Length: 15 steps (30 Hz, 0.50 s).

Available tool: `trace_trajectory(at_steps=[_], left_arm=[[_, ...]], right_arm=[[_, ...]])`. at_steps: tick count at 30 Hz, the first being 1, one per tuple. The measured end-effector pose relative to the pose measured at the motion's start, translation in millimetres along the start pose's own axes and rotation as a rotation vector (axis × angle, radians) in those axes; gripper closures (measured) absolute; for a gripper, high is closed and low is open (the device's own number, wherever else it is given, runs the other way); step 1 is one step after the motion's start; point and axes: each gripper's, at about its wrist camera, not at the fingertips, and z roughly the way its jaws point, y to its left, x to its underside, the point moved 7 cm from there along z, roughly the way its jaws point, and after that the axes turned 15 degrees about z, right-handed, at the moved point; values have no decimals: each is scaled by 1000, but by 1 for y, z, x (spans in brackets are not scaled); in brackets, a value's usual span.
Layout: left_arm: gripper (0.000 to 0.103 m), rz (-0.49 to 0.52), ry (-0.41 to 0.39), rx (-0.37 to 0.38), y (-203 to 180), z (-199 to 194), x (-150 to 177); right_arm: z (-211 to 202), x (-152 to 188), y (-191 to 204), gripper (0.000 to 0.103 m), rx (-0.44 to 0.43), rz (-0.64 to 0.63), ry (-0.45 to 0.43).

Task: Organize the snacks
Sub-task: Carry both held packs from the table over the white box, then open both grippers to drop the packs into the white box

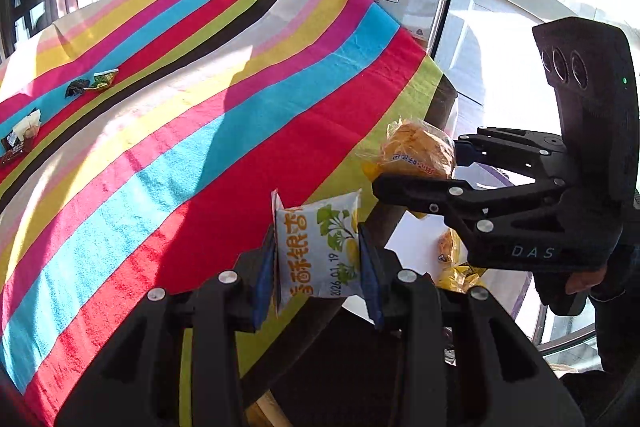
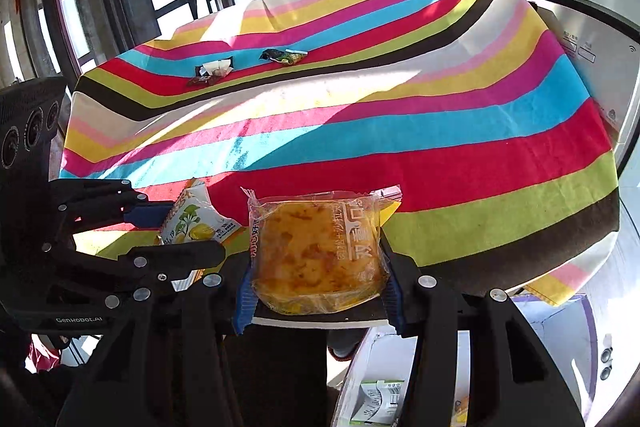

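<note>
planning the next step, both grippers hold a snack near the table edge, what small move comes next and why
Probably carry both forward over the cloth and set them down. The left gripper is shut on the white packet, the right gripper on the cake, and both hang at the near edge, short of the small snacks already laid out.

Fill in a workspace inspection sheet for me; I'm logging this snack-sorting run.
Surface: striped tablecloth, sunlit, mostly bare.
Job's things: white ginkgo-print packet and clear-wrapped yellow cake, both held off the cloth; two small snack clusters at the far side.
Clutter: box of packets below the table edge.
Grippers: left gripper shut on the packet; right gripper shut on the cake.
Cables: nothing seen.
Surroundings: windows, white appliance.
</note>
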Motion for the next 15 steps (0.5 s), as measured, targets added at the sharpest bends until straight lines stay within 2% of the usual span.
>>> trace_trajectory(at_steps=[6,15], left_arm=[[66,105,24,82,-54,28,-21],[65,226,148,202,-120,84,-20]], right_arm=[[-21,17,-62,54,91,115,-16],[-42,58,-144,54,220,259,0]])
